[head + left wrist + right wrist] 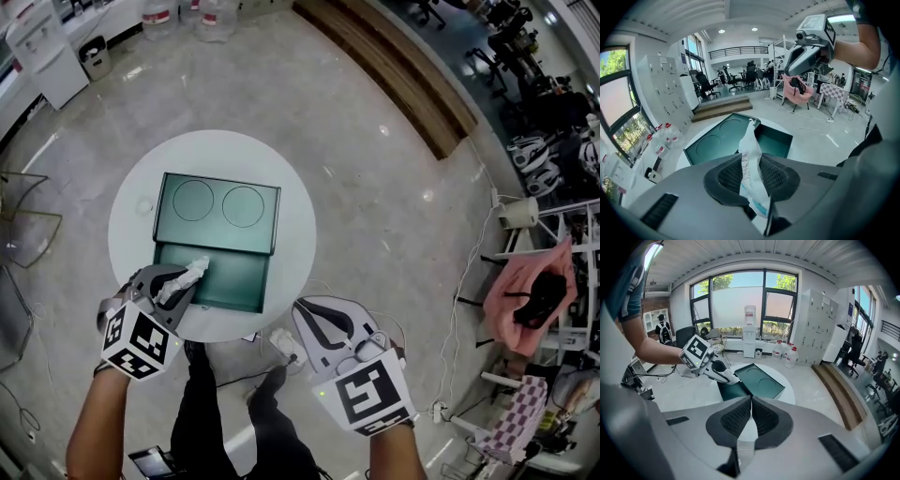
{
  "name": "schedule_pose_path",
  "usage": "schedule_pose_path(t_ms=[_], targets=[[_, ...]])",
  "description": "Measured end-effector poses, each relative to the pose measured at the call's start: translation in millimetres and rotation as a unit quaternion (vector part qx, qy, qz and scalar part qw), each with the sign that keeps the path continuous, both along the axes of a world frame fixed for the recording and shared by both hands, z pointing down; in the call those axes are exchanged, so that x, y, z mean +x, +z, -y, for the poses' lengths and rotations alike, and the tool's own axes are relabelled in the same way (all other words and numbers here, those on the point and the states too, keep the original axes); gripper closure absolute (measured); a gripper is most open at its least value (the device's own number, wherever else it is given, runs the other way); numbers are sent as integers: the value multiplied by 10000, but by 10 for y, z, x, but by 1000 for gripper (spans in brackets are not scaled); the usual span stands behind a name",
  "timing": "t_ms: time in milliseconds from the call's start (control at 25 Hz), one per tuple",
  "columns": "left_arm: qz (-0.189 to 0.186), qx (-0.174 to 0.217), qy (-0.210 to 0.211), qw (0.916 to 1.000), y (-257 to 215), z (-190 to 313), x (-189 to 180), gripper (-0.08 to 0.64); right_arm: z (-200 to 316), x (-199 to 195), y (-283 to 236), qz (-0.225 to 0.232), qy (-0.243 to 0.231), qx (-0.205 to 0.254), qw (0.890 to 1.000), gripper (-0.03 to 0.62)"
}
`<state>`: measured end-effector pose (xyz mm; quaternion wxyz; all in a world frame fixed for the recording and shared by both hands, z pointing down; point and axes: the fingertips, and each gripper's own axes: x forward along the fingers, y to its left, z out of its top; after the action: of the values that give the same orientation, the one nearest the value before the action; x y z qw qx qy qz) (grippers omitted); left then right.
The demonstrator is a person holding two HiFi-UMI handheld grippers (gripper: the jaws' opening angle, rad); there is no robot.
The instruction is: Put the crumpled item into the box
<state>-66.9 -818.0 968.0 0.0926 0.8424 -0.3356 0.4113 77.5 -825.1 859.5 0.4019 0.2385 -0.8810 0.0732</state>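
Note:
On the round white table (295, 202) stands a dark green box (225, 281), its lid (217, 211) laid back flat behind it. My left gripper (180, 284) is shut on a white crumpled item (192, 274) over the box's near left corner. The left gripper view shows the item (749, 154) pinched between the pads and sticking up, with the box (776, 138) beyond it. To the right of the table's near edge, my right gripper (309, 319) is shut and holds nothing. Its pads meet (751, 401), and past them I see the left gripper (723, 376) and the box (761, 380).
A small white object (143, 204) lies at the table's left edge. The person's legs (211, 403) and a floor cable with a plug (281, 342) are below the table. A wooden step (403, 75) runs at the upper right, and a pink chair (530, 295) stands far right.

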Motion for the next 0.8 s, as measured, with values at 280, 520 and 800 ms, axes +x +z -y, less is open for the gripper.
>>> schedule_pose_path(t_ms=[280,520,800], targets=[[-86,-49,100,9999,20,38,7,430,-16,-45,31,8,68,-15,10000,554],[-295,-5,158,9994,-261,-48,152,410,-73,71,-133,33,115,87,9999,554],[-399,474,126,9980,-1189,-156,146,419,-219,148,-735,157,170,350,9991,554]])
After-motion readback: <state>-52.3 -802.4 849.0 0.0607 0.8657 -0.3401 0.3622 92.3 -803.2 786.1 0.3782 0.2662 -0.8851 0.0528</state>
